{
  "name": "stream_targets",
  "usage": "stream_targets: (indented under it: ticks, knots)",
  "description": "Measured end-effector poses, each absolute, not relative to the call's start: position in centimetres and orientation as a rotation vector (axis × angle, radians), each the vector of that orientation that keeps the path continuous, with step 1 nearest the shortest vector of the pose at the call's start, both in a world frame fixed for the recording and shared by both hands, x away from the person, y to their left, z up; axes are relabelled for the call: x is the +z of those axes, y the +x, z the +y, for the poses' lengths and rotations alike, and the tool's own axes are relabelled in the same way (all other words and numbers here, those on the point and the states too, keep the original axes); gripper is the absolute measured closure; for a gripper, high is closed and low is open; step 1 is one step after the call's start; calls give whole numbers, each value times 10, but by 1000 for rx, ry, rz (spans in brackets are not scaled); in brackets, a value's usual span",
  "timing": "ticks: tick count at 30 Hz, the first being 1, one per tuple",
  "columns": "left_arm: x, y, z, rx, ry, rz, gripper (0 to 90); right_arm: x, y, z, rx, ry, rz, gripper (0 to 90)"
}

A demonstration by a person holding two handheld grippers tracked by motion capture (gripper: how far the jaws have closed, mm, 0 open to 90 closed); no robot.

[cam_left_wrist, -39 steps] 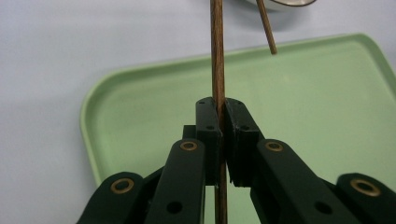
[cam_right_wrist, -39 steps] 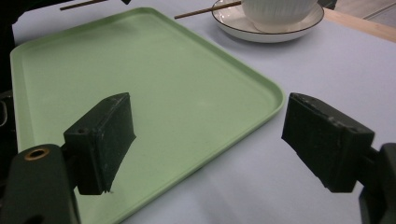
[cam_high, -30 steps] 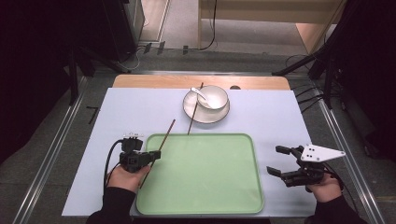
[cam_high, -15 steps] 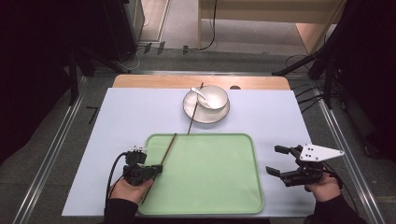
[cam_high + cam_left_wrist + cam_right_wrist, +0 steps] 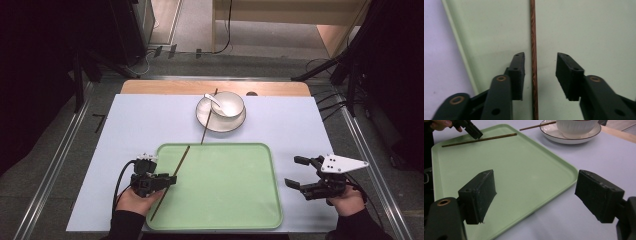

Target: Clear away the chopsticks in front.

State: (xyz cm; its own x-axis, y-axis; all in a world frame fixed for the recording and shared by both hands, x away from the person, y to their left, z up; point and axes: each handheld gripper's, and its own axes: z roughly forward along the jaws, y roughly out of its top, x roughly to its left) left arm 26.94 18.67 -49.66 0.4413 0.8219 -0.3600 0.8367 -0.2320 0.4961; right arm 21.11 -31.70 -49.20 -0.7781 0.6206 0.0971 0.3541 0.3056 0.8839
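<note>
A thin brown chopstick lies slanted on the left part of the green tray. My left gripper is low over it, and in the left gripper view the chopstick runs between the open jaws of my left gripper, close to the left one and clear of both. A second chopstick leans on the white plate, which holds a white bowl with a spoon. My right gripper stands open with nothing in it just right of the tray, seen as.
The tray sits on a pale lavender mat over a wooden table. The plate and bowl stand beyond the tray's far rim. Metal rails run along both sides of the table.
My left gripper moved toward the near edge with the chopstick, which now lies farther down the tray's left side between open jaws. The right gripper has stayed put.
</note>
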Motion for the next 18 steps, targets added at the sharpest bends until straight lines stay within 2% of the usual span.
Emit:
stream_targets:
  ticks: [2, 5, 18]
  knots:
    - [-491, 271, 187, -2, 2057, 1346, 503, -492, 211, -317, 1459, 893, 2315, 176]
    - [-489, 277, 184, -7, 2075, 1275, 373, -492, 211, -317, 1453, 899, 2311, 176]
    - [-459, 336, 153, 7, 2090, 1211, 349, -493, 211, -319, 1453, 918, 2301, 176]
